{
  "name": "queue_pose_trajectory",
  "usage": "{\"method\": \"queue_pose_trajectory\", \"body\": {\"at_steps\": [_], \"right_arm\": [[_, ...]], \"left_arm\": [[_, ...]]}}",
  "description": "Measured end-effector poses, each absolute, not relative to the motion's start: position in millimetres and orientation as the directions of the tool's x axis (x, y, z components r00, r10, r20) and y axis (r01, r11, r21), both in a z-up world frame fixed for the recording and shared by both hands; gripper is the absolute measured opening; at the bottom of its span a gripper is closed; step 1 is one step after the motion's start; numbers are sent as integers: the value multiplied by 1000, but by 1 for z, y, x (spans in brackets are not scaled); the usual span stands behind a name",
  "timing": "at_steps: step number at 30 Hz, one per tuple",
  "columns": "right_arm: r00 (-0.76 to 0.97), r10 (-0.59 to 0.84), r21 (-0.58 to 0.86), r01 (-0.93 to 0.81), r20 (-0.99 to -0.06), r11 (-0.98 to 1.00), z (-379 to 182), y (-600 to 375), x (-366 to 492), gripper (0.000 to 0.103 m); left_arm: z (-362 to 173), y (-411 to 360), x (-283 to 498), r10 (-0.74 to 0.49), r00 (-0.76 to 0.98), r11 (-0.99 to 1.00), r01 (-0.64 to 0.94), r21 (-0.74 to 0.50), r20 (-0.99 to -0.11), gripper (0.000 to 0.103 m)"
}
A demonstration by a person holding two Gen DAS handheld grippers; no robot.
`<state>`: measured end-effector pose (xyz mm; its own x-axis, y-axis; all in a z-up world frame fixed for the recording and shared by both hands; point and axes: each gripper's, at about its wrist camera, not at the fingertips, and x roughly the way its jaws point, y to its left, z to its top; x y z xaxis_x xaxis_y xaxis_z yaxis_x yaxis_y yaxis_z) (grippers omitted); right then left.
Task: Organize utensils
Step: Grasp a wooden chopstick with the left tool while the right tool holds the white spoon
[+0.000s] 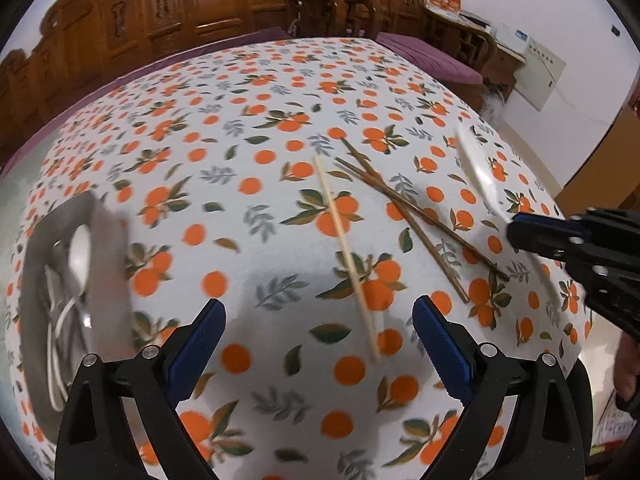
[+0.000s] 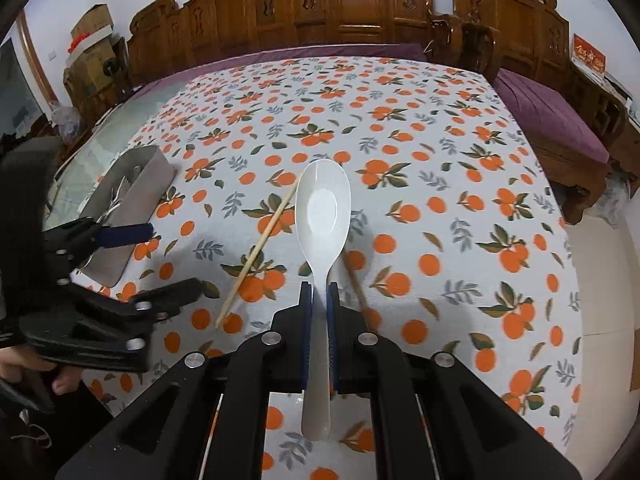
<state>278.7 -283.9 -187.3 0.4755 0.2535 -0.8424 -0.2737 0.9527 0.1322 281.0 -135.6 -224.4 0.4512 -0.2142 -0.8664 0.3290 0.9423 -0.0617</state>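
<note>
White plastic spoon (image 2: 322, 216) sat clamped by its handle in the right gripper (image 2: 319, 300), lifted off the table (image 2: 440, 128) and not yet in the grey tray (image 2: 136, 188), which already held some cutlery. Beside the tray the left gripper (image 1: 318, 320) hung spread and empty; a pale chopstick (image 1: 346, 256) and dark chopsticks (image 1: 408, 208) remained loose. Orange-print cloth covered the table, carved wooden benches (image 2: 340, 4) beyond it.
</note>
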Motion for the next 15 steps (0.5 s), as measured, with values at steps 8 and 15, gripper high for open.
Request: {"method": "queue_pose_trajectory", "body": {"at_steps": [8, 15], "right_arm": [[481, 251, 144, -248, -840, 958, -190, -307, 278, 9], [476, 247, 147, -237, -844, 960, -194, -316, 276, 9]], "left_arm": [[-245, -159, 304, -214, 408, 938, 339, -70, -888, 65], [-257, -171, 322, -196, 394, 942, 331, -60, -898, 47]]}}
